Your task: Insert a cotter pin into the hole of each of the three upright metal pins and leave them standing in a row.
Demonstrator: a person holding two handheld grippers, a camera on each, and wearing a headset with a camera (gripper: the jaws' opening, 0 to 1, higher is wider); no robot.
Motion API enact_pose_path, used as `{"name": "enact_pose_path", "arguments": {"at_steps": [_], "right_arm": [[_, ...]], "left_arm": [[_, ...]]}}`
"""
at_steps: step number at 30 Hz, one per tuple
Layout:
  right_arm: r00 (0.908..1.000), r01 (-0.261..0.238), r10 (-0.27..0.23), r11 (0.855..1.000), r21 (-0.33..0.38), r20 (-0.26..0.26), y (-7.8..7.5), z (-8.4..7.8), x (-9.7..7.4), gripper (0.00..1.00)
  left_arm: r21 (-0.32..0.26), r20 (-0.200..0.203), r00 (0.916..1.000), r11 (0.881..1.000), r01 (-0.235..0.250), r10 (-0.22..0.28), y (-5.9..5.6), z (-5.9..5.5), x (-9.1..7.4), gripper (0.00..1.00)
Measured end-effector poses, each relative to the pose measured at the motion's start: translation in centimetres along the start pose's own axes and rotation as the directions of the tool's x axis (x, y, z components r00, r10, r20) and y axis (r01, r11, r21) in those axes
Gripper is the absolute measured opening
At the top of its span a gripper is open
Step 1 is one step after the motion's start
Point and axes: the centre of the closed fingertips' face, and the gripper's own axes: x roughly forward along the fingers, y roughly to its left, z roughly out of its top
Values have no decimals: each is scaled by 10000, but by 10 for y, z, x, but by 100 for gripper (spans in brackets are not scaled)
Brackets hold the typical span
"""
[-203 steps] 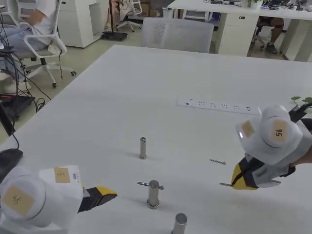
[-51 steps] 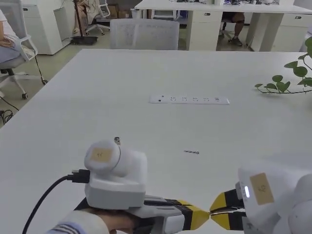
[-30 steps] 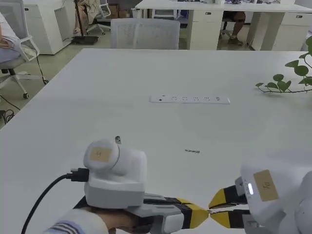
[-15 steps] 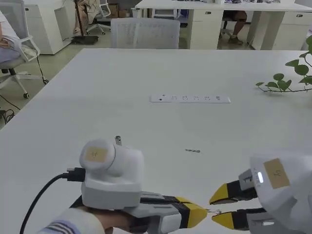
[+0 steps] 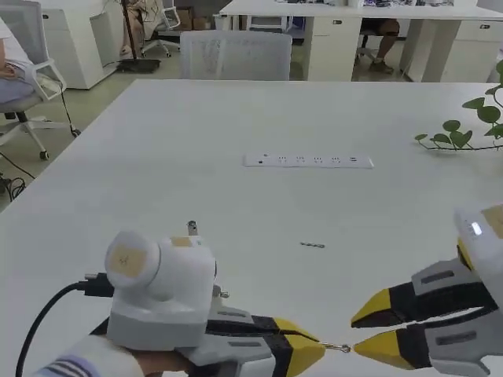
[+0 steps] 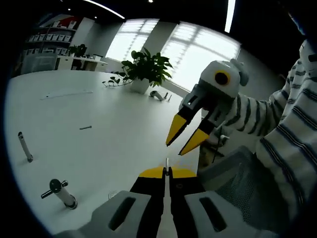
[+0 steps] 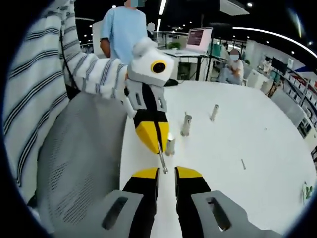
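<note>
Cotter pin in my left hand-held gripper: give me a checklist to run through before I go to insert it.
1. Grip: left hand-held gripper shut on cotter pin, ok.
2. Other side: right hand-held gripper open, apart from it, ok.
3. Standing: near metal pin, middle metal pin and far metal pin upright, ok.
4. Target hole turned toward the cotter pin: cannot tell.
5. Reserve: spare cotter pin lying on table, ok.
</note>
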Motion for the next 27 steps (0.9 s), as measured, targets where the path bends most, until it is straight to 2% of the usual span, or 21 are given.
{"name": "enact_pose_path", "arguments": {"at_steps": [5, 8, 11, 15, 27], "right_arm": [[9985, -535, 527, 9973, 499, 173, 8, -2, 5, 14], [9968, -770, 753, 9946, 699, 272, 12, -1, 7, 14], [9941, -1025, 991, 9912, 840, 429, 17, 1, 10, 14], [9916, -1225, 1180, 9880, 937, 530, 20, 3, 12, 13], [9872, -1551, 1509, 9840, 883, 523, 28, -1, 15, 10]], "left_arm": [[328, 139, 9994, 9989, 323, -327, -6, 1, -2, 0], [591, 77, 9986, 9969, 525, -530, -9, -1, -2, 0], [1060, 59, 9966, 9910, 814, -825, -14, -2, -2, 0], [1404, -39, 9954, 9855, 955, -959, -17, -5, -3, 0], [1484, 57, 9922, 9814, 1220, -1242, -22, -6, -4, 0]]}}
